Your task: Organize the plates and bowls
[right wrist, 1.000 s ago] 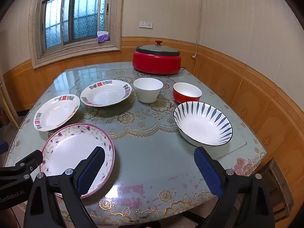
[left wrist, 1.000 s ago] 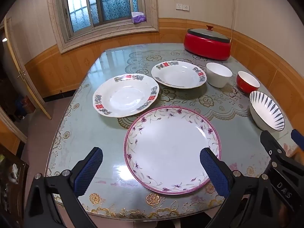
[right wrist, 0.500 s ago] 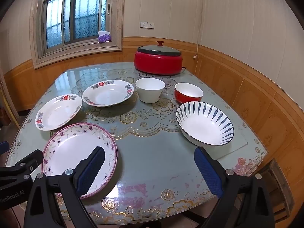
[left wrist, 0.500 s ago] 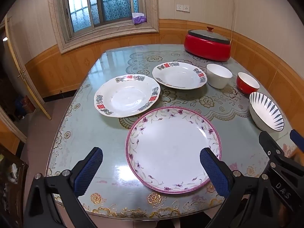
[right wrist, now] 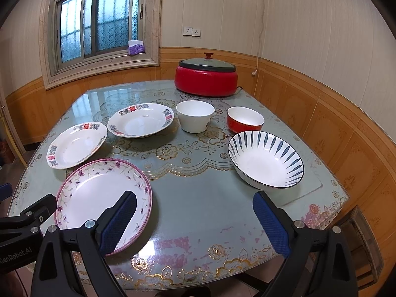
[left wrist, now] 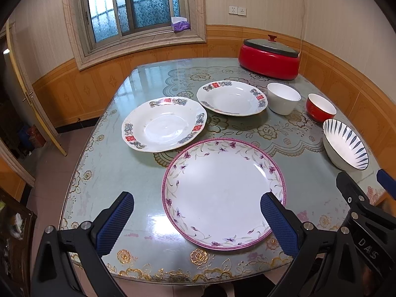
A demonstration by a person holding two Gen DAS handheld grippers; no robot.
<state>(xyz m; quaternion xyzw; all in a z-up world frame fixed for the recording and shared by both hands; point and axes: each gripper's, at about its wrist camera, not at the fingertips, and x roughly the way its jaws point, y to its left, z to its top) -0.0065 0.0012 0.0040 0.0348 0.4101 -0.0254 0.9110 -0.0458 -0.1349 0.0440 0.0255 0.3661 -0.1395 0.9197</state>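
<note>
Glass-topped table (right wrist: 198, 198) with a gold floral cloth beneath, set in a corner room with a window and wood wainscot; red lidded cooker (right wrist: 206, 79) at the far edge.

We log the crockery left to right, from the right wrist view. Two white plates with red-and-grey rim marks: near-left plate (right wrist: 76, 144), then far plate (right wrist: 140, 120), close together but we cannot tell whether their rims touch. Purple-flowered plate (right wrist: 99, 193) lies flat at the near left edge, largest of the three. Then white bowl (right wrist: 195, 118), red bowl (right wrist: 245, 120), and the blue-striped bowl (right wrist: 266, 159) nearest on the right. All upright, none stacked.

Left gripper (left wrist: 198, 220): fingers spread wide, holding nothing, hovering above the near table edge. The purple-flowered plate (left wrist: 224, 193) sits directly ahead of it, between the pads' lines, so we judge the left one is nearer this plate.

Right gripper (right wrist: 195, 220): also spread wide, empty. The blue-striped bowl lies ahead and slightly right of it; the purple-flowered plate is off to its left, partly behind its left pad.

Judgement: nothing organized yet. Round plates have no long axis; any rim pinch works, near rim easiest.
</note>
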